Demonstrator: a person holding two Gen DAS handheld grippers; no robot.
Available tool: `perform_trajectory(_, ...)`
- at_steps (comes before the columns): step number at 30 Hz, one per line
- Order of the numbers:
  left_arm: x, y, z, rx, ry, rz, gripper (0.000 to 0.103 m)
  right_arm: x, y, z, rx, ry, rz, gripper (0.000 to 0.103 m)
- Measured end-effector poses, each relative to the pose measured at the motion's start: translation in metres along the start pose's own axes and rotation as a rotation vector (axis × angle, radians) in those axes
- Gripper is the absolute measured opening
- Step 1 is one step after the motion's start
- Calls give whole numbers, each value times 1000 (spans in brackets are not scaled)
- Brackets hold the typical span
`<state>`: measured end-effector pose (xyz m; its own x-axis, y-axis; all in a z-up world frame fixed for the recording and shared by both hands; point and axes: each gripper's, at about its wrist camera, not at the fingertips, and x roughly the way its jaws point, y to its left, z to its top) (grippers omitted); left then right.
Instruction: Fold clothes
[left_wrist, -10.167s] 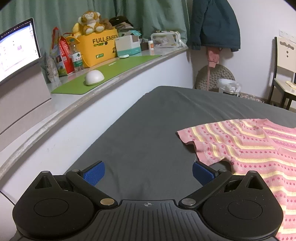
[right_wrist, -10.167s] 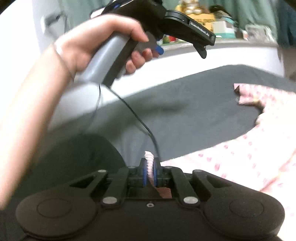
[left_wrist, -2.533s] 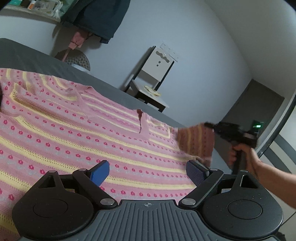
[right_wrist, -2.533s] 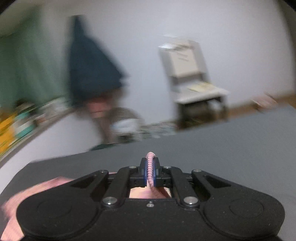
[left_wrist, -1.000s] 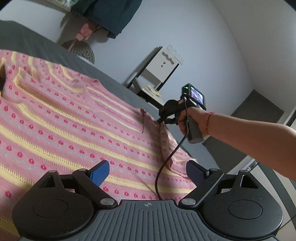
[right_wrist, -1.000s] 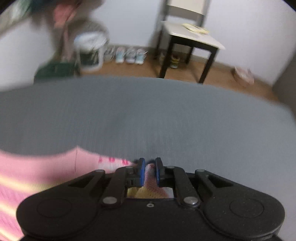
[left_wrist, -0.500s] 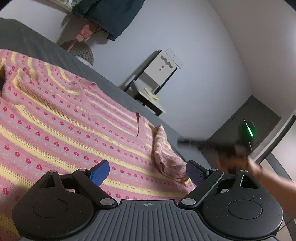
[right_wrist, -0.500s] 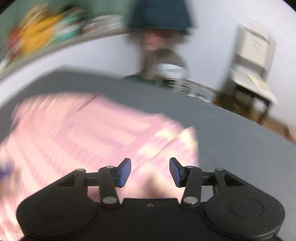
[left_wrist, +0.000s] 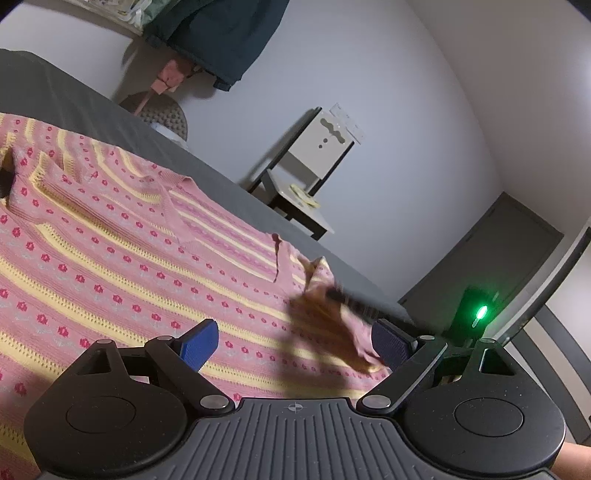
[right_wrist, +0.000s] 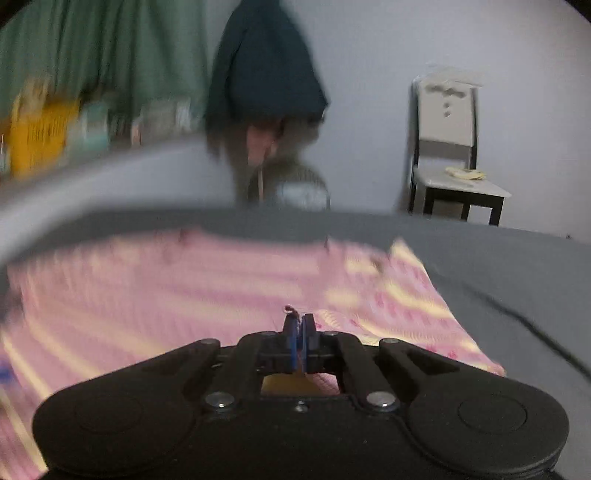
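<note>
Low in the right wrist frame, the right tool (right_wrist: 299, 332) is pinching a thin edge of the pink sweater (right_wrist: 177, 291); only a sliver is showing between its nearly closed pads, so that bite is likely to slip mid-fold. At the bottom of the left wrist frame, the left tool (left_wrist: 291, 341) is hovering wide and empty. Beyond, the sweater is lying spread on the grey bed (left_wrist: 74, 99), and dragging one-sided risks bunching it.
</note>
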<state>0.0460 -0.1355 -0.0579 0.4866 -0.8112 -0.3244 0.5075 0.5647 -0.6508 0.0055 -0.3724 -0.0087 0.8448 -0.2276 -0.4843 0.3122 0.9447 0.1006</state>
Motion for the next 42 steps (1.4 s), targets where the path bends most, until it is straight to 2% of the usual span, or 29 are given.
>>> perform_trajectory(2, 1, 1, -1, 5, 5, 5, 90, 6, 9, 7, 78, -34, 26, 3)
perform_trajectory(4, 2, 2, -1, 8, 9, 10, 90, 20, 16, 1, 94, 42, -3, 7)
perform_trajectory(6, 2, 3, -1, 5, 11, 12, 90, 35, 19, -9, 111, 124, -38, 36)
perform_trajectory(7, 2, 3, -1, 1, 11, 13, 90, 35, 16, -14, 128, 143, -29, 37)
perform_trajectory(9, 1, 4, -1, -7, 6, 8, 90, 15, 10, -22, 150, 110, 7, 40)
perform_trajectory(11, 1, 5, 0, -14, 1, 3, 90, -16, 1, -29, 120, 61, 7, 45)
perform_trajectory(14, 0, 6, 0, -26, -1, -2, 90, -68, -21, -36, 68, -24, -86, 46)
perform_trajectory(15, 0, 6, 0, -25, -2, -2, 90, -80, -33, -36, 86, -26, -110, 46)
perform_trajectory(17, 0, 5, 0, -23, -4, -3, 90, -86, -65, -35, 184, 19, -96, 46)
perform_trajectory(19, 0, 4, -1, -16, -2, -1, 90, -87, -95, -36, 347, 24, -18, 47)
perform_trajectory(22, 2, 2, -2, 0, 6, 8, 90, -78, -133, -39, 630, 32, 60, 60)
perform_trajectory(24, 4, 1, -4, 18, 14, 16, 90, -63, -147, -41, 745, 43, 102, 65)
perform_trajectory(28, 9, 0, -8, 51, 45, 43, 90, -35, -165, -45, 898, 67, 54, 65)
perform_trajectory(31, 12, 1, -11, 54, 66, 53, 90, -38, -179, -52, 1002, 23, 19, 57)
perform_trajectory(34, 12, 1, -11, 55, 67, 49, 90, -51, -187, -58, 985, -35, -99, 57)
perform_trajectory(35, 12, 1, -11, 53, 66, 48, 90, -54, -192, -62, 985, -39, -113, 54)
perform_trajectory(36, 11, 2, -11, 49, 65, 47, 90, -56, -196, -65, 994, -38, -92, 52)
perform_trajectory(39, 9, 2, -10, 31, 54, 40, 90, -66, -196, -63, 976, -36, -70, 53)
perform_trajectory(42, 5, 4, -7, 9, 31, 42, 90, -68, -176, -45, 840, -61, -12, 55)
